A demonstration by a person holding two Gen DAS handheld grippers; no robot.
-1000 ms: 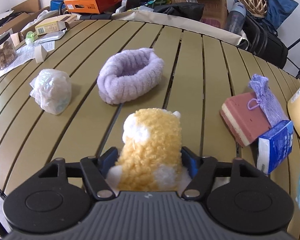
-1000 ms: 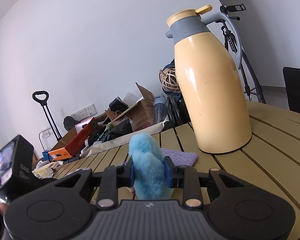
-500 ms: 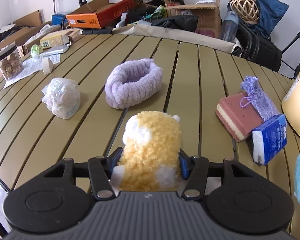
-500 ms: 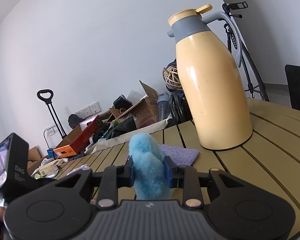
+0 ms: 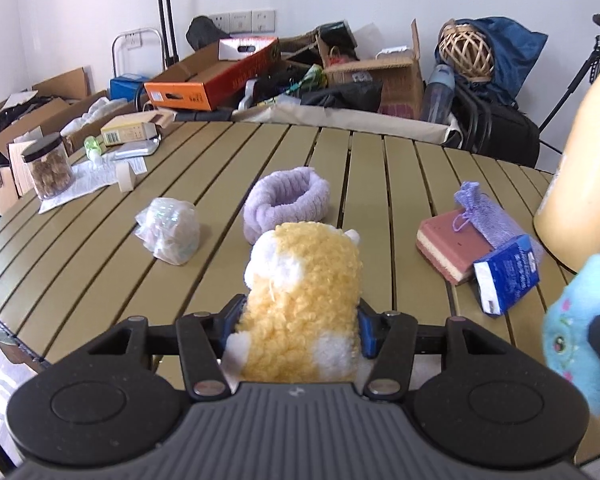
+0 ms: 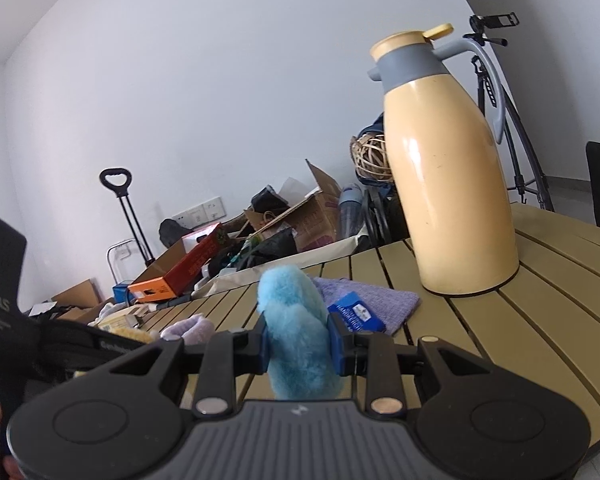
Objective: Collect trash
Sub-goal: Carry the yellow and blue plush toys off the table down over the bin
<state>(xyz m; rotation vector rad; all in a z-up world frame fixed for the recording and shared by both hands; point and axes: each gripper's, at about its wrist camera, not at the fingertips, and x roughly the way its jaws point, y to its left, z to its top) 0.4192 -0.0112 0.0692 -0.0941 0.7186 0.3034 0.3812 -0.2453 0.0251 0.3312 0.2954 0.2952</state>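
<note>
Left gripper [image 5: 300, 322] jaws clamped on a yellow-and-white plush toy [image 5: 300, 300], having just closed tighter on it, held above the slatted table [image 5: 400, 184]. Right gripper [image 6: 298, 338] jaws narrow, gripping a blue plush toy [image 6: 296, 332], also clear of the table. On the table: a crumpled plastic bag [image 5: 169, 230] left of a purple headband [image 5: 286, 202], and to the right a pink sponge [image 5: 450, 246], a blue tissue pack [image 5: 506, 274] and a yellow thermos jug [image 6: 446, 176].

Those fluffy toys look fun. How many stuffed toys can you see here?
2. The yellow-and-white plush is clamped in the left gripper; the blue plush is clamped in the right gripper. Clutter beyond the table may hide more.
</note>
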